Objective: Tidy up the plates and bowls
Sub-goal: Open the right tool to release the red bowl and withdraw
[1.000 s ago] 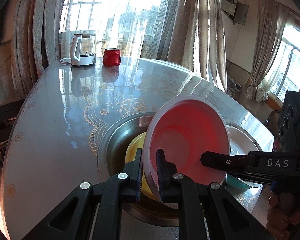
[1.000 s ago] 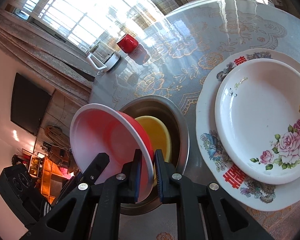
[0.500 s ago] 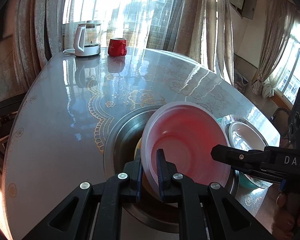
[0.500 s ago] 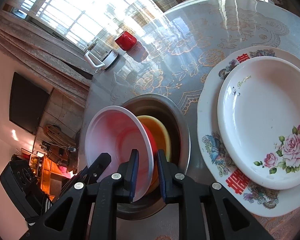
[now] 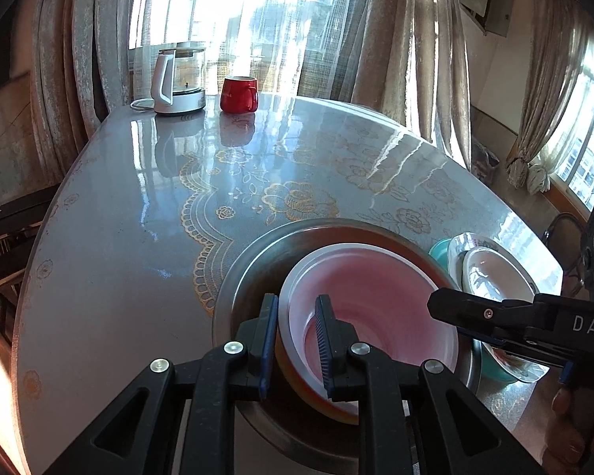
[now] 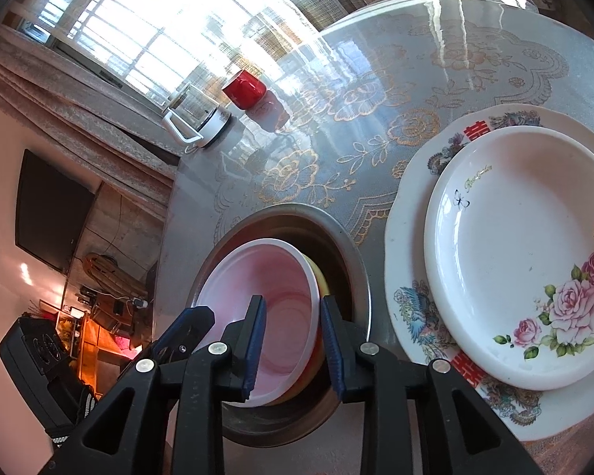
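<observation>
- Step in hand: nesting the pink bowl [image 5: 372, 316] into the steel basin [image 5: 249, 273] — it sits low inside, on a yellow bowl [image 6: 321, 277] of which only a sliver of rim shows.
- Left gripper [image 5: 296, 342]: jaws straddle the bowl's near rim with a visible gap on each side, so parted, likely just letting go.
- Right gripper [image 6: 293, 344]: jaws wide apart astride the opposite rim, holding nothing.
- Plates: rose plate [image 6: 522, 253] stacked on the larger patterned plate [image 6: 412, 304], just beside the basin.
- Next move, by my reading: lift both grippers straight up clear of the rim, then see what is left to sort.
- Hard to make out: a teal bowl [image 5: 439, 246] under the plates, mostly covered; the basin's bottom — hidden; whether the pink bowl sits level.
</observation>
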Motion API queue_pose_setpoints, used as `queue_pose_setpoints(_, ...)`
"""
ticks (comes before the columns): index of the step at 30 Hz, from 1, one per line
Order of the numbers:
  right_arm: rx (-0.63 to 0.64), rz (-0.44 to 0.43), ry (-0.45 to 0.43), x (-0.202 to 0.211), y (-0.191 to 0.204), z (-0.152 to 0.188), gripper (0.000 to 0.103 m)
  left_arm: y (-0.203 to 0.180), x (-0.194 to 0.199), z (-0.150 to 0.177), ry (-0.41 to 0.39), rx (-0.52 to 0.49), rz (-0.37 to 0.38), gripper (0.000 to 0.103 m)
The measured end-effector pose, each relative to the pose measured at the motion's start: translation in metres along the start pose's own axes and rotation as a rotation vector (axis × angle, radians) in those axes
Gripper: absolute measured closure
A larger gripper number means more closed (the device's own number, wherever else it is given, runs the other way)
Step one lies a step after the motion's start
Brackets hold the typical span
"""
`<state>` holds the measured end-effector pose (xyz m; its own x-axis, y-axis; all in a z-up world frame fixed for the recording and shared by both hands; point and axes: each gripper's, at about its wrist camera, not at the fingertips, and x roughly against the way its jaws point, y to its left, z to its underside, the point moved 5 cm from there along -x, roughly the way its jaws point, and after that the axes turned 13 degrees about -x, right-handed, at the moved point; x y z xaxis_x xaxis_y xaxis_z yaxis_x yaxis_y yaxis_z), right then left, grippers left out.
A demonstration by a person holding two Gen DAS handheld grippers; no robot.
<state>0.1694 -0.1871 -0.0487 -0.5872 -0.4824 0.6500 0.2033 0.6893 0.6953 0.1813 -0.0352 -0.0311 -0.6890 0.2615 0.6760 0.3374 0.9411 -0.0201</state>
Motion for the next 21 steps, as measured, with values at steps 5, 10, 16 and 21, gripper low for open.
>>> queue_pose_setpoints(5,0.000,-0.009,-0.001,-0.005,0.002,-0.002,0.073,0.004,0.002,-0.001,-0.007,0.038,0.035,0.084)
queue_pose_setpoints(10,0.004,-0.039,-0.053,0.012,0.001,-0.006,0.073,0.015,0.022,-0.004,-0.066,0.089,0.046,0.067)
queue_pose_setpoints(16,0.028,-0.038,-0.134,0.038,0.002,-0.010,0.073,0.031,0.044,-0.001,-0.127,0.166,0.010,0.040)
queue_pose_setpoints(21,0.028,-0.036,-0.137,0.046,-0.005,-0.006,0.073,0.041,0.052,0.012,-0.126,0.192,-0.043,0.021)
